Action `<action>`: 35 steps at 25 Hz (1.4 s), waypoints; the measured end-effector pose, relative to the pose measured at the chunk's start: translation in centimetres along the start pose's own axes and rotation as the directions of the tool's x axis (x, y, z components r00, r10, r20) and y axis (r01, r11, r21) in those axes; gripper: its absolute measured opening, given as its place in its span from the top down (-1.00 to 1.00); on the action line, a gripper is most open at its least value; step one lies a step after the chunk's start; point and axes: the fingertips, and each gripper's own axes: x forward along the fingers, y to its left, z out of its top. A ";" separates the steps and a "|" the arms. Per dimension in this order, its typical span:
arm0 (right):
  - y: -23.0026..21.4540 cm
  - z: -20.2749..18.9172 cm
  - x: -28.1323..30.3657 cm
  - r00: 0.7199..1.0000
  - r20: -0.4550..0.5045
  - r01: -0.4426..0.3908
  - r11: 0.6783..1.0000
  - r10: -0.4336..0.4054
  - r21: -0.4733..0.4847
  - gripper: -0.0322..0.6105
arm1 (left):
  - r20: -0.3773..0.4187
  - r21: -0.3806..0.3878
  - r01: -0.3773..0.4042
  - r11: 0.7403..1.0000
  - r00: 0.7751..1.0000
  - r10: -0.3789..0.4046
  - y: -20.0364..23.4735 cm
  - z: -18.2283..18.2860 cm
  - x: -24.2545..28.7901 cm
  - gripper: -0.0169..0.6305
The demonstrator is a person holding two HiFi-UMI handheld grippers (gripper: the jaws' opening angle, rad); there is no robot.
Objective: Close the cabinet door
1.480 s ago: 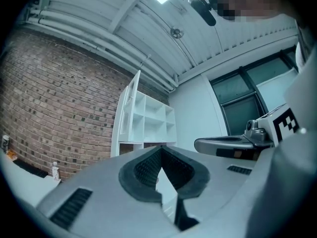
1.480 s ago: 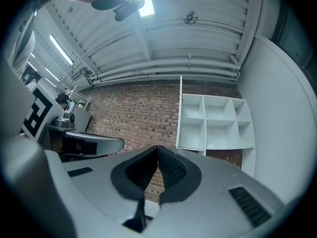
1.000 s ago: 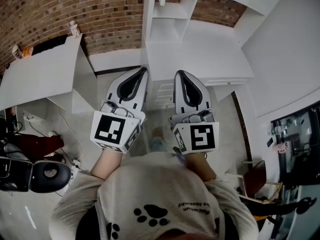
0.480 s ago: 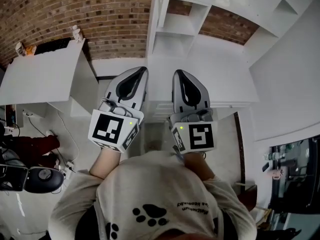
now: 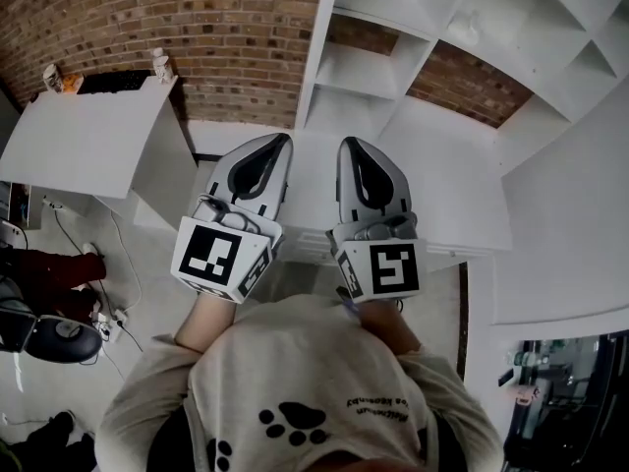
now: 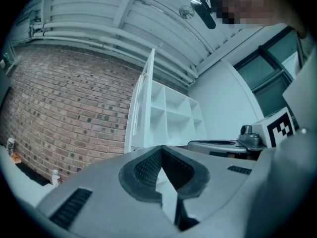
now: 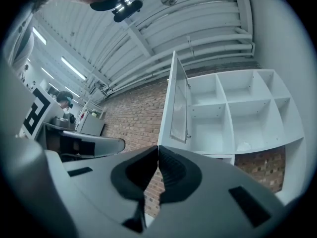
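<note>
A white cabinet of open shelf compartments (image 5: 462, 28) stands against the brick wall. Its door (image 5: 320, 52) is swung open and shows edge-on at the cabinet's left side. The right gripper view shows the door (image 7: 177, 103) standing out from the shelves (image 7: 237, 113). In the left gripper view the door (image 6: 141, 108) is again edge-on. My left gripper (image 5: 282, 139) and right gripper (image 5: 347, 144) are side by side, both pointing at the cabinet and still short of it. Each one is shut and empty: the left gripper (image 6: 162, 147) and right gripper (image 7: 158, 147) have their tips meeting.
A white counter (image 5: 432, 185) juts out under the shelves, straight ahead of the grippers. To the left stands a white table (image 5: 88, 136) with small bottles (image 5: 160, 65) at its far edge. An office chair (image 5: 49, 337) and cables (image 5: 108, 318) are on the floor at left.
Both grippers, still shut, have been carried forward toward the cabinet. The shelves and open door now fill more of the head view, and the floor in front has slid out of sight.
</note>
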 end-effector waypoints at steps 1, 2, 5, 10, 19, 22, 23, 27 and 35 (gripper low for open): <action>-0.1 -0.4 0.3 1.000 -0.002 -0.009 1.000 0.009 0.007 0.87 | -0.007 0.001 -0.006 1.000 1.000 0.006 0.1 -0.3 0.3 0.92; -0.2 -0.8 0.6 1.000 -0.006 -0.019 1.000 0.019 0.014 0.87 | -0.014 0.000 -0.012 1.000 1.000 0.012 0.2 -0.7 0.5 0.92; 0.0 -1.8 1.3 0.999 -0.023 -0.043 0.998 0.044 0.035 0.87 | -0.027 -0.008 -0.035 0.999 0.999 0.035 1.0 -1.2 0.7 0.92; -0.2 -2.9 2.2 0.998 -0.045 -0.049 0.997 0.051 0.052 0.87 | -0.040 -0.021 -0.040 0.999 0.998 0.039 1.7 -2.0 1.5 0.92; -1.2 -3.2 5.1 0.999 -0.049 0.024 0.999 -0.022 0.037 0.87 | -0.021 -0.024 0.042 0.999 0.999 -0.043 4.1 -1.5 4.2 0.92; -2.0 -2.4 6.5 0.997 -0.053 0.062 0.998 -0.062 0.001 0.87 | -0.019 -0.016 0.085 0.996 0.996 -0.085 5.0 -0.7 5.5 0.92; -2.5 -2.1 7.0 0.995 -0.056 0.081 0.997 -0.082 -0.016 0.86 | -0.021 -0.011 0.102 0.995 0.995 -0.103 5.3 -0.4 5.9 0.92; -4.1 -0.7 8.3 0.989 -0.041 0.140 0.988 -0.142 -0.064 0.86 | -0.002 0.002 0.163 0.987 0.987 -0.163 6.6 1.0 7.1 0.92; -6.5 3.2 9.3 0.976 0.066 0.208 0.978 -0.206 -0.018 0.86 | 0.054 0.019 0.279 0.960 0.959 -0.280 8.1 3.3 8.9 0.92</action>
